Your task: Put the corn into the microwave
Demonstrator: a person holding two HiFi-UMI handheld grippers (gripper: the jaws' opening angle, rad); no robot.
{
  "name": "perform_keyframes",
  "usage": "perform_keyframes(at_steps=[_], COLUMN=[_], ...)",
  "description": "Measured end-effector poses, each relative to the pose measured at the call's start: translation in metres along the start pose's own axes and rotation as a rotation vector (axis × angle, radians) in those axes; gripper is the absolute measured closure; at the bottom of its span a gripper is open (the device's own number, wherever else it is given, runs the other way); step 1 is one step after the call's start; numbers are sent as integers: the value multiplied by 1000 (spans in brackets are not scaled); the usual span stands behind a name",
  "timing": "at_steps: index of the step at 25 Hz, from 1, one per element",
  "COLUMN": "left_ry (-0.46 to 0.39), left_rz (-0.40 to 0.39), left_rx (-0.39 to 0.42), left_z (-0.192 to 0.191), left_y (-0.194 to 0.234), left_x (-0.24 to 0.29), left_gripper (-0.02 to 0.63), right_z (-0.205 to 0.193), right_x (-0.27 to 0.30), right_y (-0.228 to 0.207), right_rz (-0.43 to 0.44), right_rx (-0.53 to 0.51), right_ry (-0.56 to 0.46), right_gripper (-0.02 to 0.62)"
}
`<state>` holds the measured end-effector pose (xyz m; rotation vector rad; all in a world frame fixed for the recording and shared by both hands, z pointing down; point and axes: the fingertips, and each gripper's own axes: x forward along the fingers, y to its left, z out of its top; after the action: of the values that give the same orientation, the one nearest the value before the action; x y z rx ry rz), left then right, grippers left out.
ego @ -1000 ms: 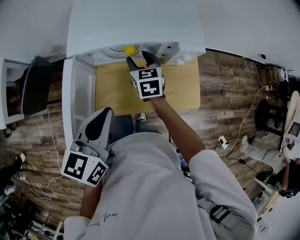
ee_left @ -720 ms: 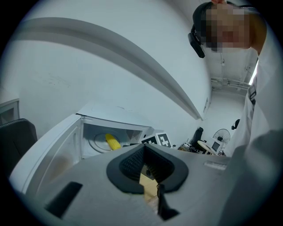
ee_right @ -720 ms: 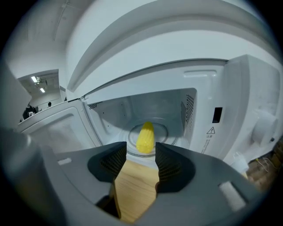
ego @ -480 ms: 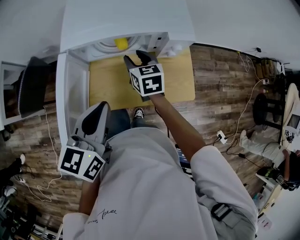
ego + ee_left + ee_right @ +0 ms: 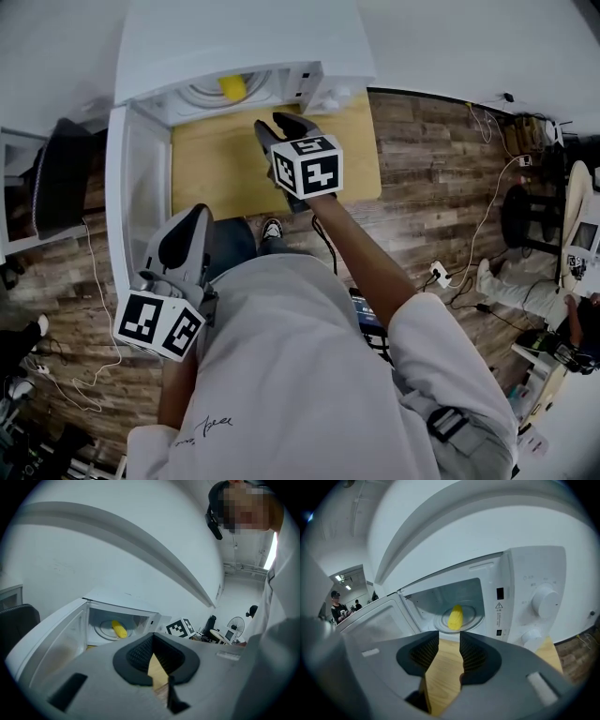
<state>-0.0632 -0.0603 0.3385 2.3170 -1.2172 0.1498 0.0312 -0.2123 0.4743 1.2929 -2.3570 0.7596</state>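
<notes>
The yellow corn (image 5: 232, 87) lies on the glass turntable inside the white microwave (image 5: 234, 37); the gripper views show the corn (image 5: 455, 617) (image 5: 119, 629) too. The microwave door (image 5: 139, 187) hangs wide open to the left. My right gripper (image 5: 278, 126) hovers over the wooden table (image 5: 220, 173), a little in front of the oven's mouth. Its jaws (image 5: 449, 644) are closing, with a gap still between them and nothing in it. My left gripper (image 5: 187, 230) is held low by my body near the door's edge; its jaws (image 5: 152, 641) are together and empty.
Two knobs (image 5: 546, 601) sit on the microwave's right-hand panel. A black chair (image 5: 56, 178) stands left of the open door. Cables (image 5: 473, 262) trail over the wood floor at right, where another person (image 5: 577, 337) sits at the edge.
My right gripper has pulled back from the microwave's mouth toward me, and its jaws have narrowed. The corn stays on the turntable. The left gripper has barely moved.
</notes>
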Motion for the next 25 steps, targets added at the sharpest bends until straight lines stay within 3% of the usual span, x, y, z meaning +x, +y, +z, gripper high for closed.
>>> perform_keyframes(at_steps=[25], left_ry=[13], left_rz=[93], left_rx=[-40], left_z=[-26], left_y=[15], left_x=[-14], left_gripper=[617], right_z=[-25], right_x=[-78], right_y=[5], right_rz=[24], right_rx=[45], right_ry=[9], right_gripper=[501])
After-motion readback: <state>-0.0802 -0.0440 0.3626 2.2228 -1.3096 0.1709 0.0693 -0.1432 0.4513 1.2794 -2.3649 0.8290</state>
